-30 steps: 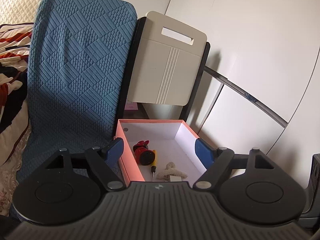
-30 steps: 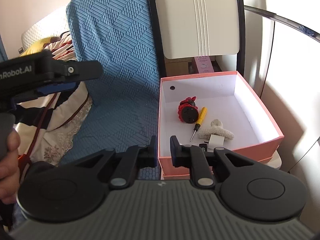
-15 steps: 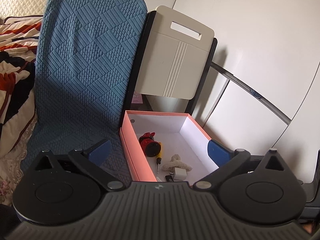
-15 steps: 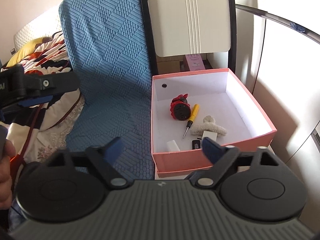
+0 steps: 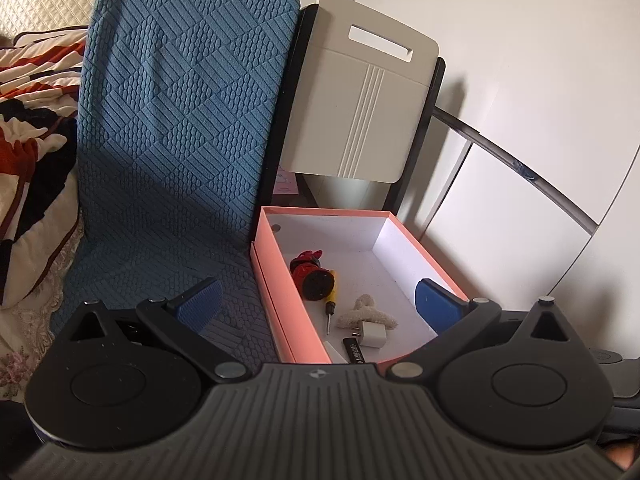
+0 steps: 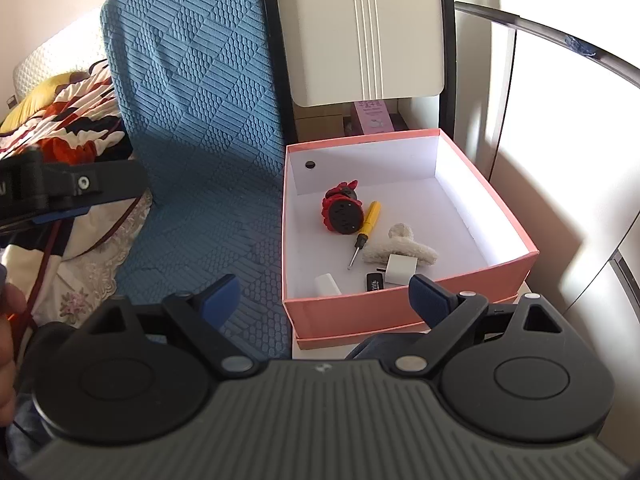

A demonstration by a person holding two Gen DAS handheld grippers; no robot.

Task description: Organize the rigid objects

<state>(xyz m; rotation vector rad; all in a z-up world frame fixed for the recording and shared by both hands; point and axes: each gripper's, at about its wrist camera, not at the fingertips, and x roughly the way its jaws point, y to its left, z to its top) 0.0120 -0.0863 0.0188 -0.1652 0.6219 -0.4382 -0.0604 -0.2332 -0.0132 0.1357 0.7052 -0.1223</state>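
A pink box (image 6: 404, 306) with a white inside stands beside the blue padded seat; it also shows in the left wrist view (image 5: 280, 308). In it lie a red and black toy (image 6: 342, 214), a yellow screwdriver (image 6: 366, 230), a cream fluffy claw clip (image 6: 400, 246), a white charger plug (image 6: 402, 268), a small black stick (image 6: 376, 281) and a small white piece (image 6: 328, 284). My right gripper (image 6: 322, 300) is open and empty, just in front of the box's near wall. My left gripper (image 5: 318, 300) is open and empty, over the box's near end.
A blue quilted seat cover (image 6: 192, 120) fills the left. A beige panel with a slot handle (image 5: 360, 104) leans in a black frame behind the box. A patterned blanket (image 5: 28, 120) lies far left. White wall and a grey rail (image 5: 520, 164) are to the right.
Both grippers have opened wide; the right one was shut a second ago. Both have drawn back and up a little from the box. A small white piece now lies in the box's near corner.
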